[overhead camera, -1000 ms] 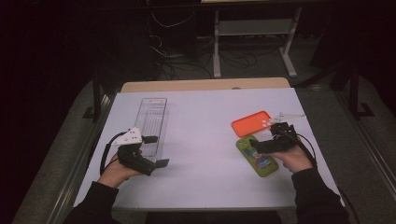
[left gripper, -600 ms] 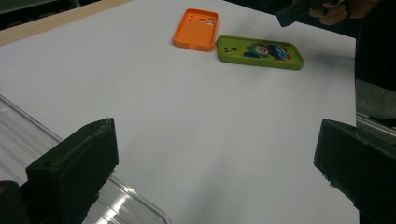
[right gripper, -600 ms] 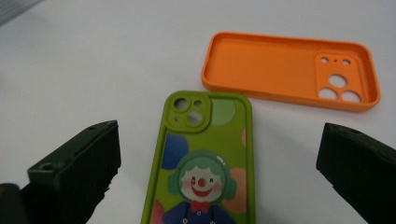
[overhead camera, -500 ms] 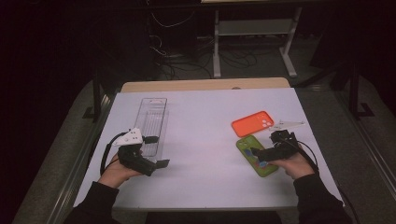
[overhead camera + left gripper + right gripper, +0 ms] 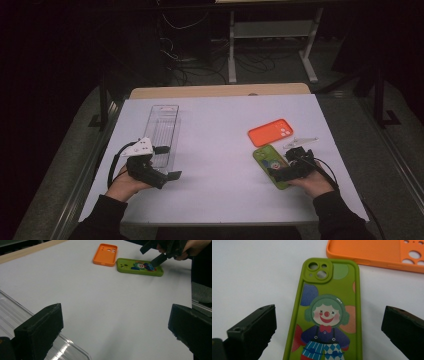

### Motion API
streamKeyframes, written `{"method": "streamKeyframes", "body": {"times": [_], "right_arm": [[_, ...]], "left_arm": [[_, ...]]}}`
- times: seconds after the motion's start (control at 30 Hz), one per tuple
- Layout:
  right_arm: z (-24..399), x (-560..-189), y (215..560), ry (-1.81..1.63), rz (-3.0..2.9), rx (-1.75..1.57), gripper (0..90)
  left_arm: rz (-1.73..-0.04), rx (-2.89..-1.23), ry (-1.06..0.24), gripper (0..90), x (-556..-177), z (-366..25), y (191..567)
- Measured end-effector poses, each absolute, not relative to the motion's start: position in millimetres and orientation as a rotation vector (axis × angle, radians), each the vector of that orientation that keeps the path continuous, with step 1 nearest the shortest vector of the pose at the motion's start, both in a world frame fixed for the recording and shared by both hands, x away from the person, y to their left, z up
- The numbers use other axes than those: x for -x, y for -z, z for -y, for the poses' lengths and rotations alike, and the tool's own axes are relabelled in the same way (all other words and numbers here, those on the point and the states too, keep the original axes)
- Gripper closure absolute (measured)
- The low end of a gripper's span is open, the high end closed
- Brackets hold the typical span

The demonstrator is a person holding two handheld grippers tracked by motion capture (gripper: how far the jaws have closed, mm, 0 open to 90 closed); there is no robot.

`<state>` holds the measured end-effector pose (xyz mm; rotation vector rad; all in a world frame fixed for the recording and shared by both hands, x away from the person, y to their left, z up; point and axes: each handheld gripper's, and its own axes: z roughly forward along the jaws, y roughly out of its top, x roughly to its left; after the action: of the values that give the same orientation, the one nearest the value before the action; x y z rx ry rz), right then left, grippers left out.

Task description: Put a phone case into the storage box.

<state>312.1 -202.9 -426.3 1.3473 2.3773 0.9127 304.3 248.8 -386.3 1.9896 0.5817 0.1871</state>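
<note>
1. Both grippers have their fingers spread wide with nothing between them: the right gripper hangs low over the green case, its two black jaws standing either side of it in the right gripper view, and the left gripper sits on the near-left of the table, jaws parted over bare surface.
2. White table carries everything, with a strip of bare wood along its far edge.
3. Clear plastic tray lies lengthwise on the left, its near end just beside the left gripper.
4. Green phone case lies flat, back up, near the right front edge. It has a cartoon clown printed on it: green hair, red nose, red bow tie, blue chequered trousers, coloured balloons around. No lettering or brand shows.
5. Orange phone case lies hollow side up just beyond the green one, close but apart. No writing visible.
</note>
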Motion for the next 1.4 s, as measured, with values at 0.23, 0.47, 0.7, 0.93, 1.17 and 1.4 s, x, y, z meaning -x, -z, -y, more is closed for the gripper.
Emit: {"method": "streamKeyframes", "body": {"times": [0.23, 0.47, 0.7, 0.93, 1.17, 1.4], "right_arm": [[198, -315, 435, -0.821, -2.419, -1.333, 0.0], [196, -316, 439, -0.755, -2.447, -1.333, 0.0], [194, -316, 443, -0.714, -2.486, -1.324, 3.1], [194, -316, 442, -0.711, -2.496, -1.335, 8.8], [192, -315, 442, -0.692, -2.49, -1.336, 10.3], [190, -314, 441, -0.672, -2.487, -1.359, 11.8]], "left_arm": [[-0.578, -1.99, -0.182, 0.0, -305, -248, 387], [-0.573, -1.998, -0.187, 0.0, -305, -249, 387], [-0.581, -1.996, -0.181, 0.0, -305, -248, 388], [-0.576, -1.997, -0.184, 0.0, -305, -248, 388], [-0.58, -1.996, -0.183, 0.0, -304, -248, 388], [-0.583, -1.993, -0.181, 0.0, -304, -247, 389]]}}
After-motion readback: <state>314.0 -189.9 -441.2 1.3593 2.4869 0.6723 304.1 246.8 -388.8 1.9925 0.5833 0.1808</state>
